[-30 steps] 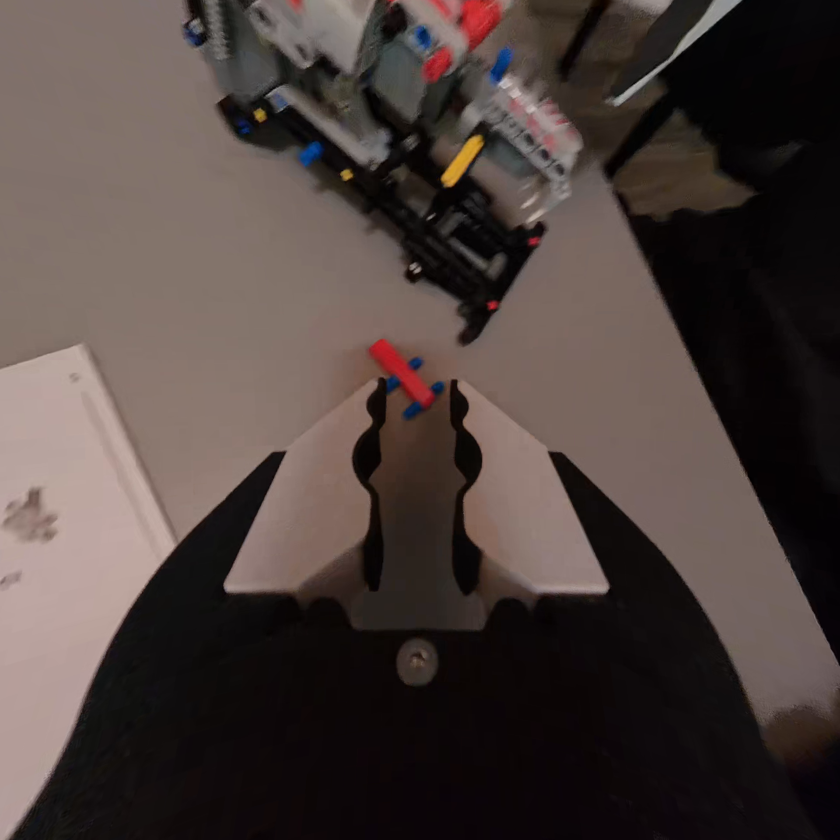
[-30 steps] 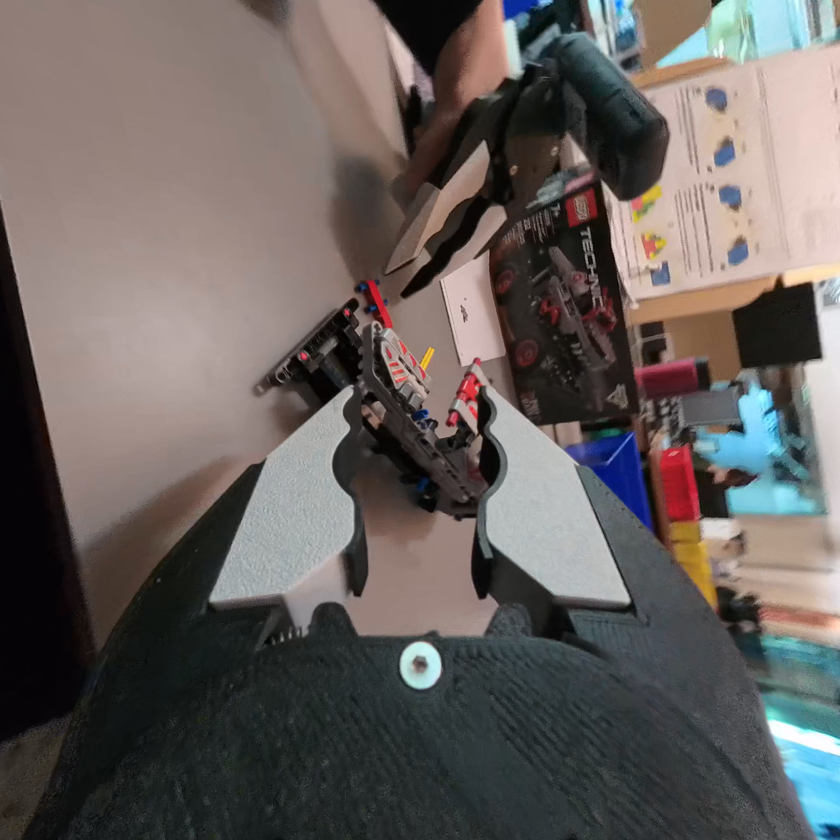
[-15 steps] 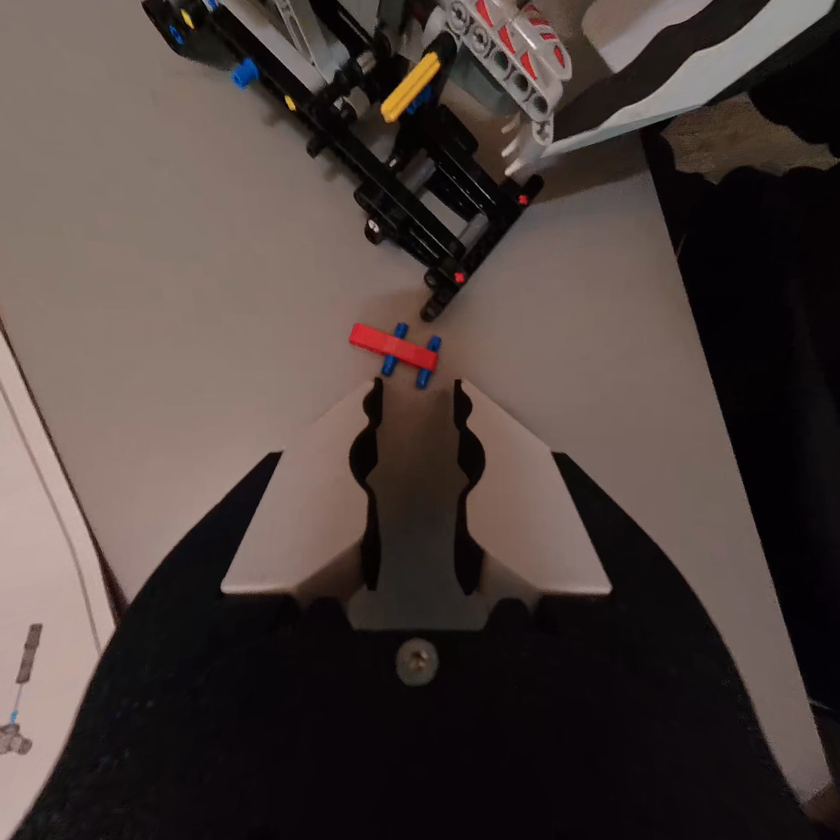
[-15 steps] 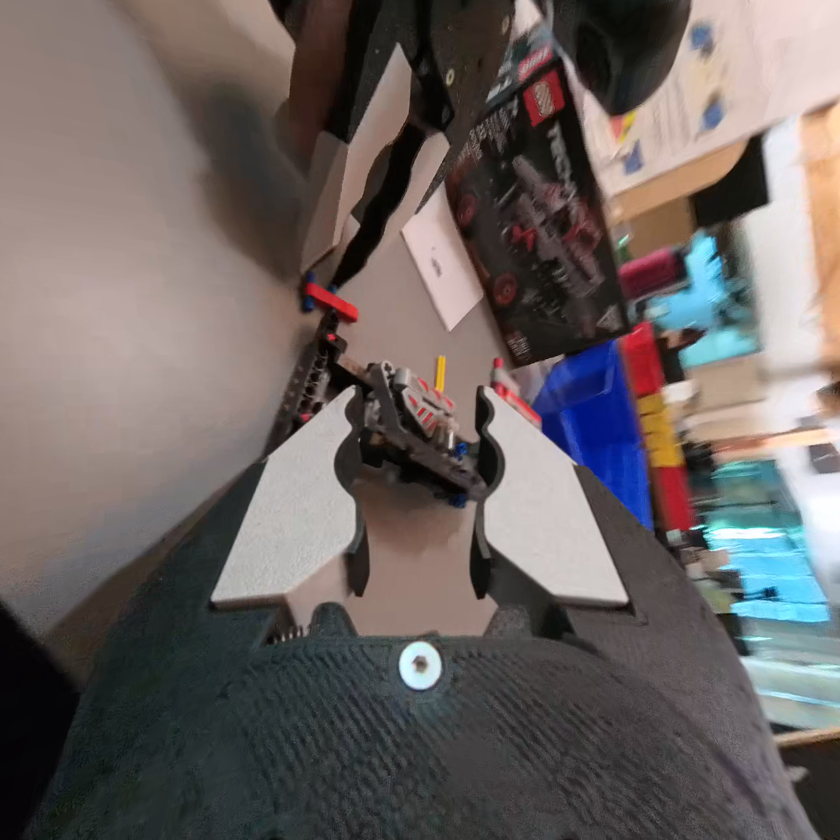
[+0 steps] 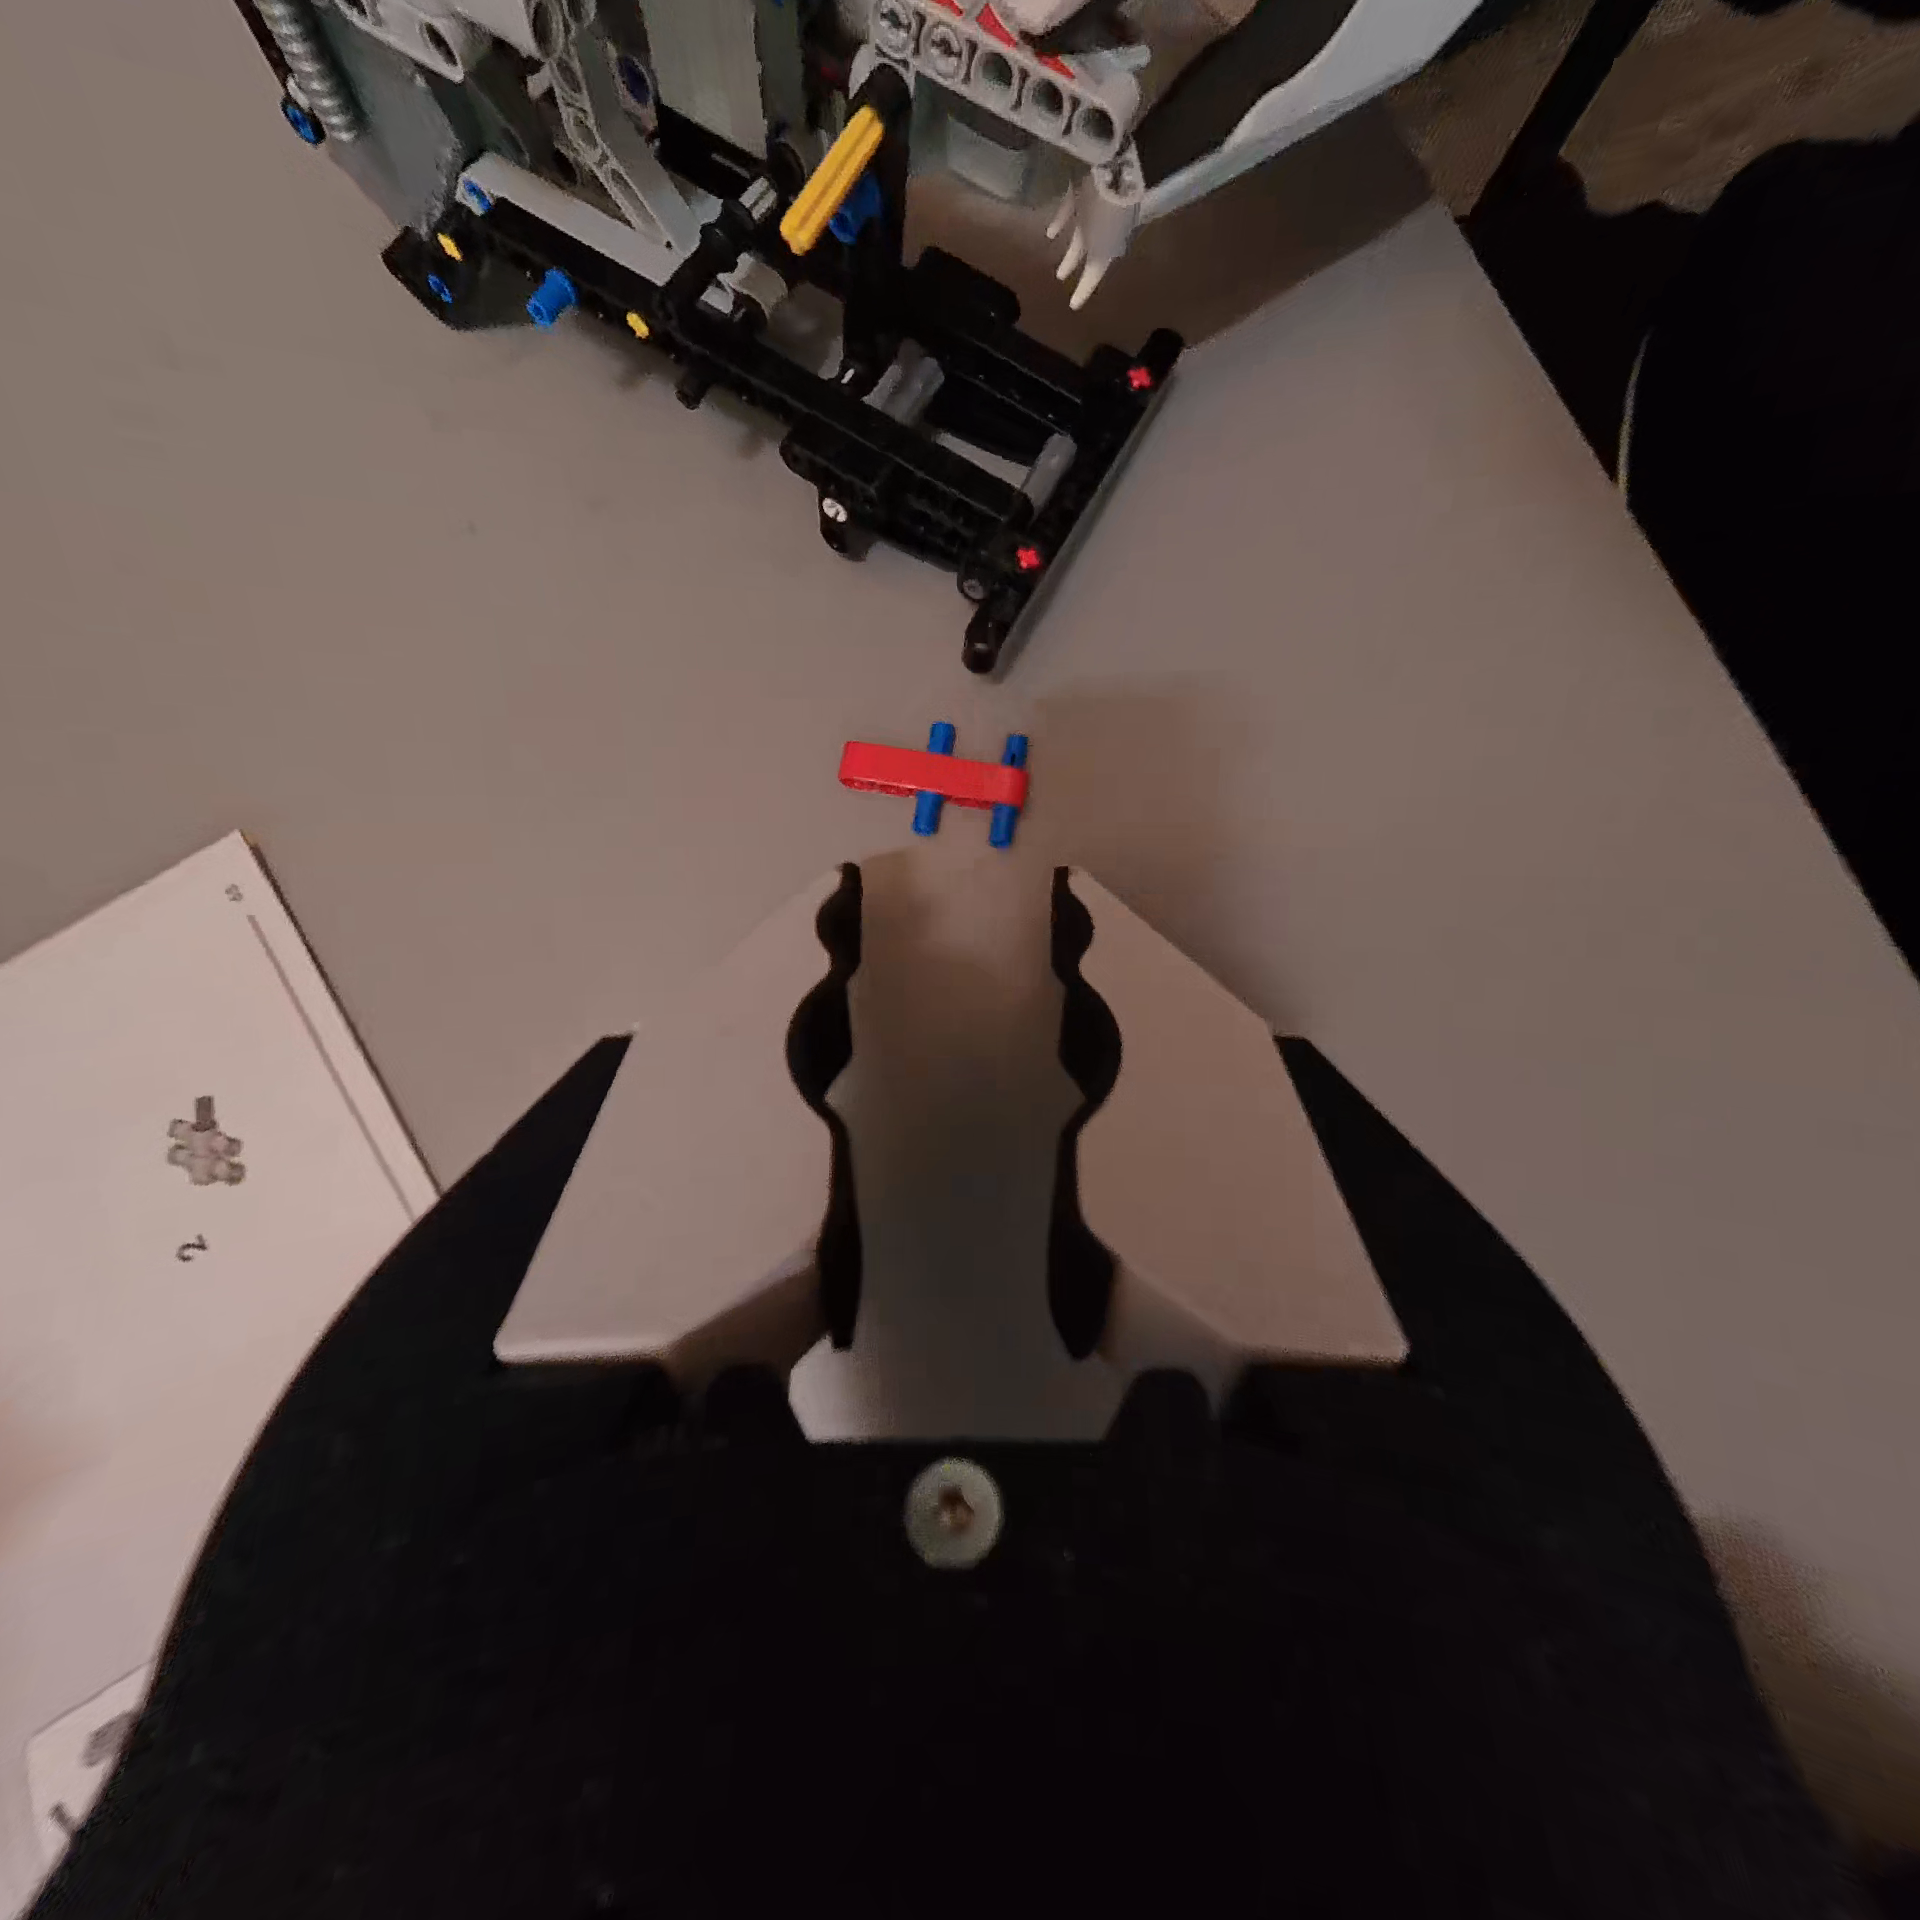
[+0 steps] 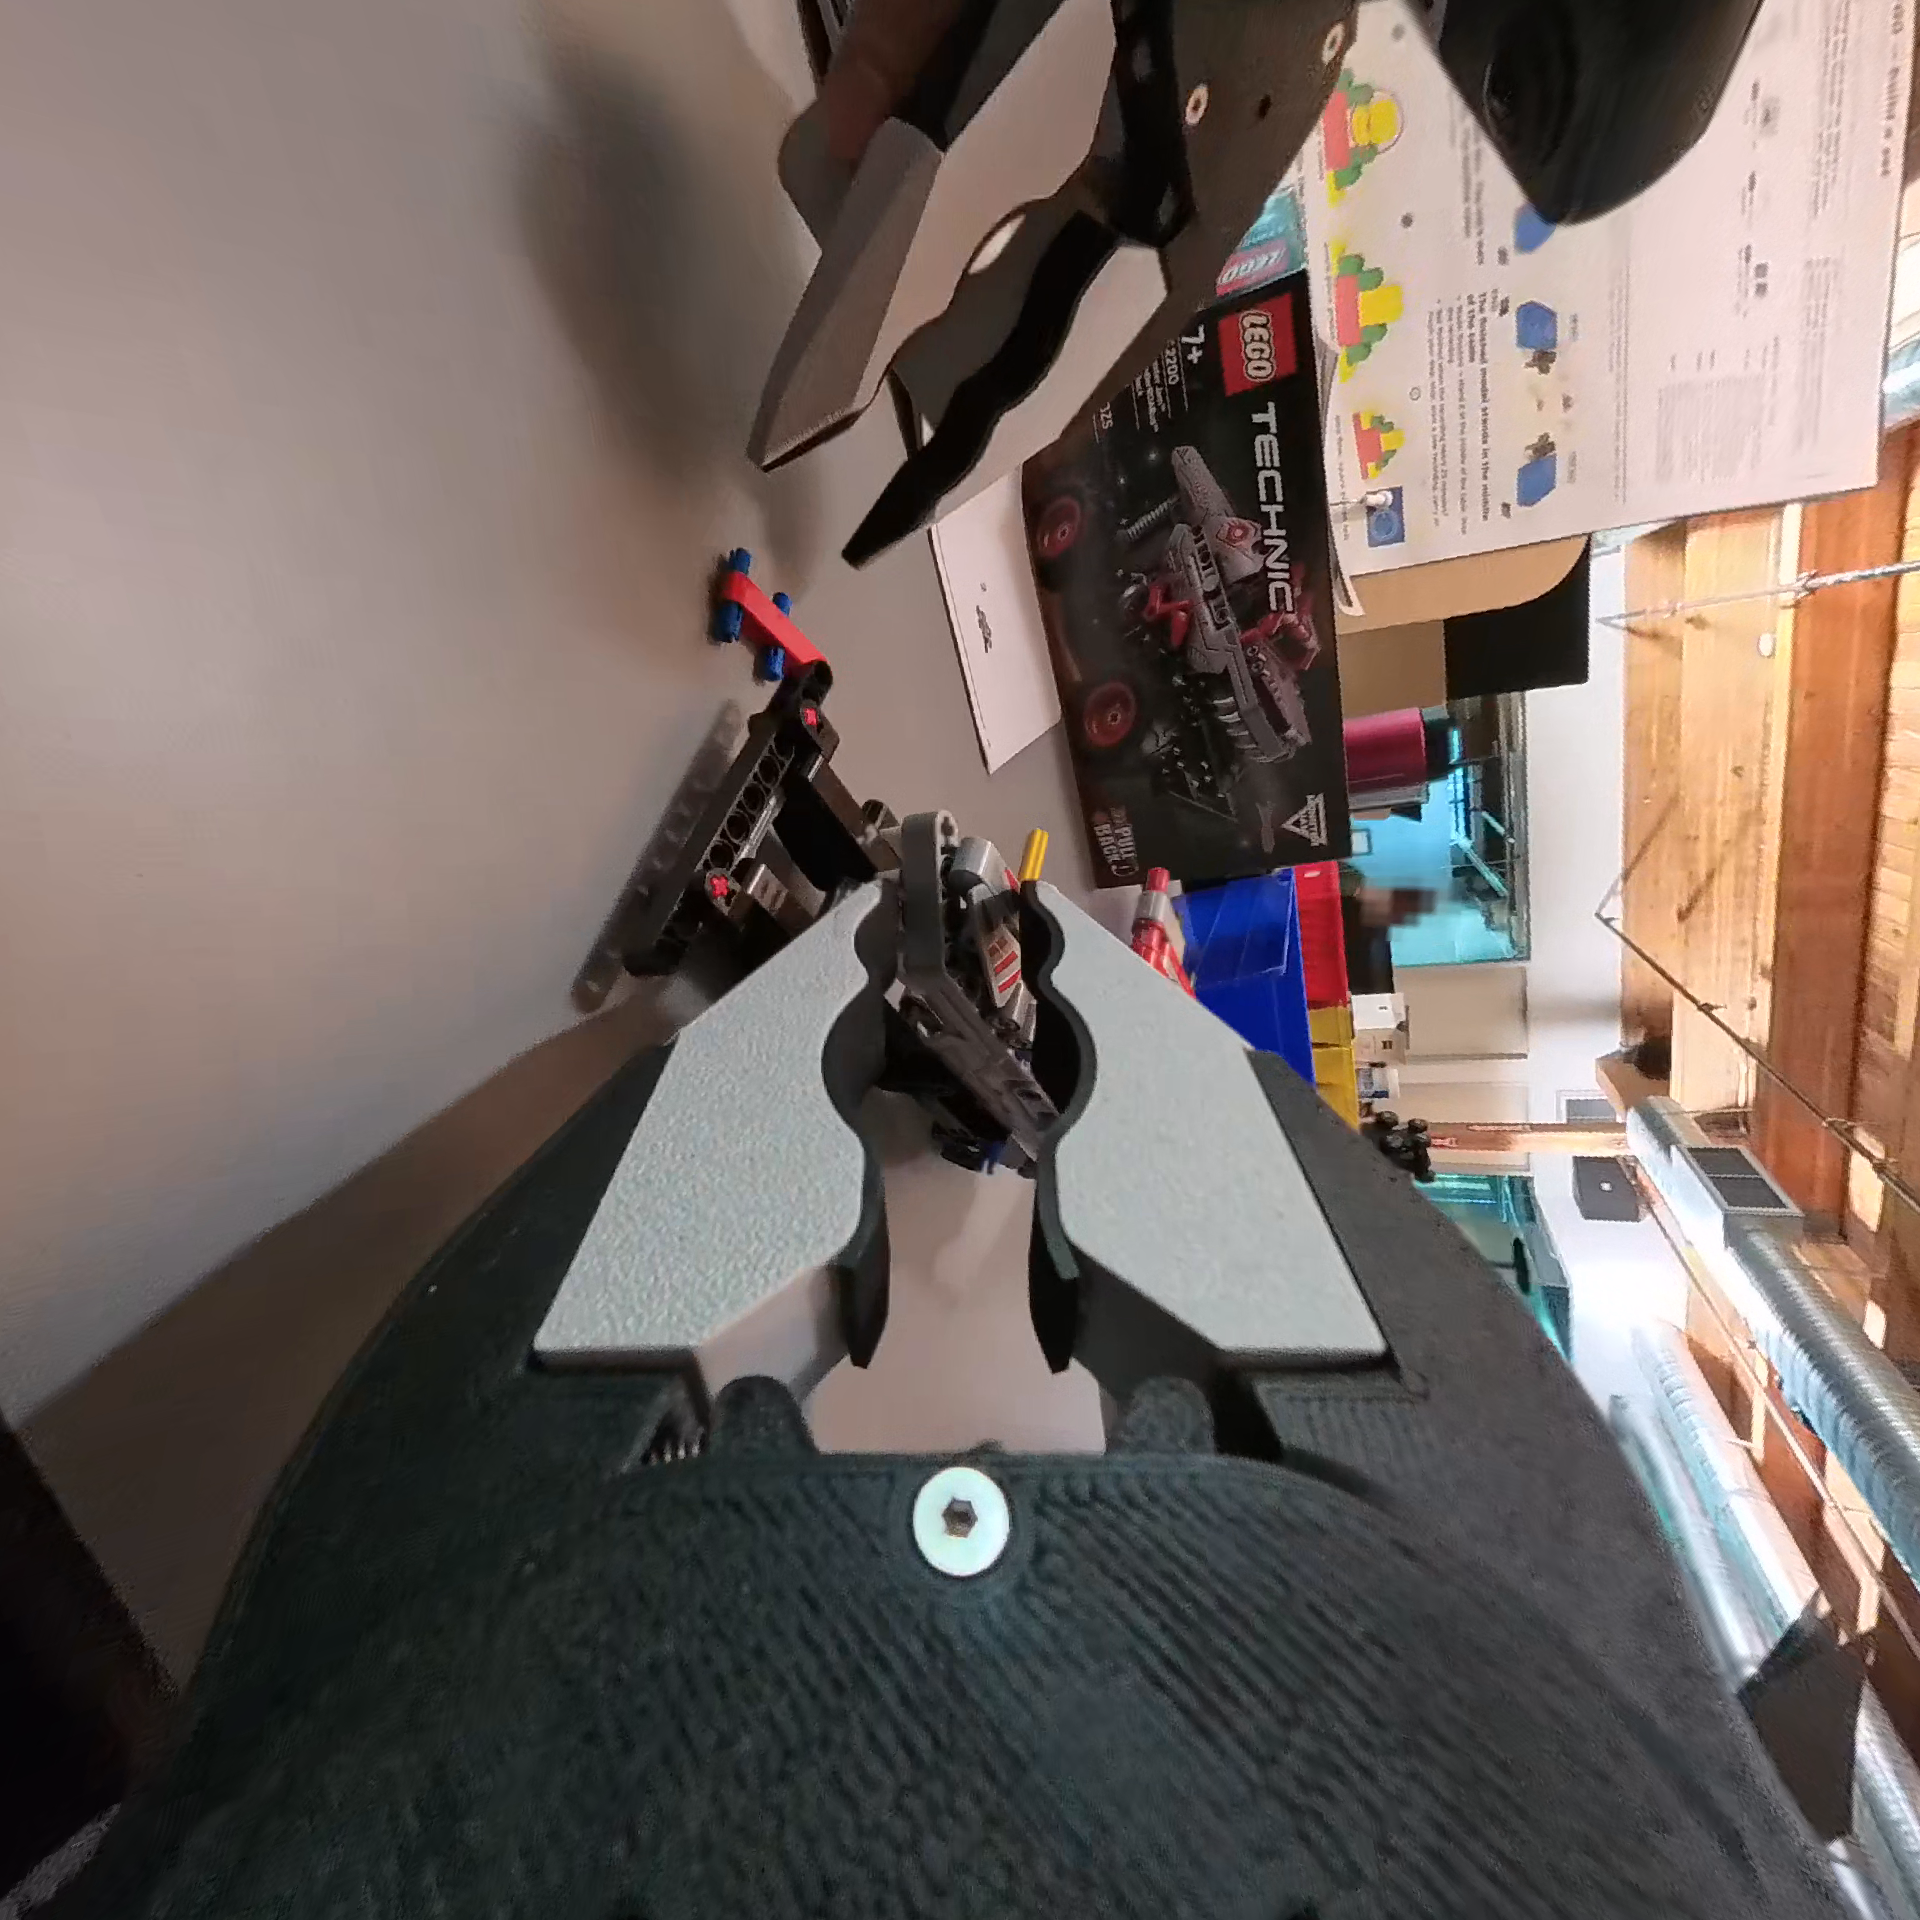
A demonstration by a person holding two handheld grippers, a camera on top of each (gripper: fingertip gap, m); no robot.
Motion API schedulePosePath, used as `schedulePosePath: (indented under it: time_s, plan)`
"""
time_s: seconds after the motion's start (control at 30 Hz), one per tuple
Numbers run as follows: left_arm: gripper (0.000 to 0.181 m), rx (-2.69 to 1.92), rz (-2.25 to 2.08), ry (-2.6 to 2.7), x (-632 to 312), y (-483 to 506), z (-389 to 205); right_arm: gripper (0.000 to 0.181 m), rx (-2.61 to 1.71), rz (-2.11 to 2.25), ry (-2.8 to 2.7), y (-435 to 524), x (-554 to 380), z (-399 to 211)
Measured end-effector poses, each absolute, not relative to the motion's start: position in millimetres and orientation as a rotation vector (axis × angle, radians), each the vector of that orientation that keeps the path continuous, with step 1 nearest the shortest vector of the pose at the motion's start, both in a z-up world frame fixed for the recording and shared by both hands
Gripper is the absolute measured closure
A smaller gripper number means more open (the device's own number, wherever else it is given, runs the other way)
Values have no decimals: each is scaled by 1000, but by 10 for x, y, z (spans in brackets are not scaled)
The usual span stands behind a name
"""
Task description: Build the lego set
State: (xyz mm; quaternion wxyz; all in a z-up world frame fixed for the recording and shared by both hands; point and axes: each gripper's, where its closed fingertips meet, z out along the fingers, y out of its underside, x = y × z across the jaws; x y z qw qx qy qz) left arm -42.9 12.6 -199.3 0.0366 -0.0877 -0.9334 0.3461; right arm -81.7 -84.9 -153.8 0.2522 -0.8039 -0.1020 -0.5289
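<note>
**Red beam loose on the table, right gripper on the truck**

The left gripper (image 5: 953,873) hangs over the grey table (image 5: 364,623) with its fingers apart, nothing in them. Just past its tips lies the little red beam (image 5: 932,776) with two blue pins through it, near the black chassis end of the half-built model (image 5: 831,343). The right gripper (image 6: 956,904) is clamped onto the model's grey bodywork. The instruction booklet (image 5: 156,1195) is off to the left, and the set's box (image 6: 1195,623) lies further back.
</note>
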Motion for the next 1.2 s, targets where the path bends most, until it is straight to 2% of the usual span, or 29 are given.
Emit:
schedulePosePath:
  time_s: [0.03, 0.2, 0.4, 0.5, 0.73, 1.03, 1.2]
  plan:
    - [147, -294, 1072, -2879, -421, 122, -1989, 160, -2174, -1449, -296, -855, -823, -1535]
    - [147, -309, 1084, -2886, -394, 118, -1981, 156, -2105, -1497, -338, -798, -773, -1523]
    - [148, -315, 1076, -2911, -362, 119, -2016, 153, -2215, -1474, -394, -819, -714, -1559]
    - [148, -305, 1089, -2910, -345, 97, -2027, 159, -2225, -1488, -455, -779, -700, -1549]
    - [148, -382, 1147, -2931, -313, 111, -1965, 161, -2234, -1519, -474, -768, -696, -1543]
    - [126, -409, 1141, -2896, -403, 30, -2051, 161, -2193, -1471, -490, -798, -795, -1529]
    - [125, -357, 1132, -2845, -433, -80, -2133, 162, -2170, -1371, -468, -825, -866, -1504]
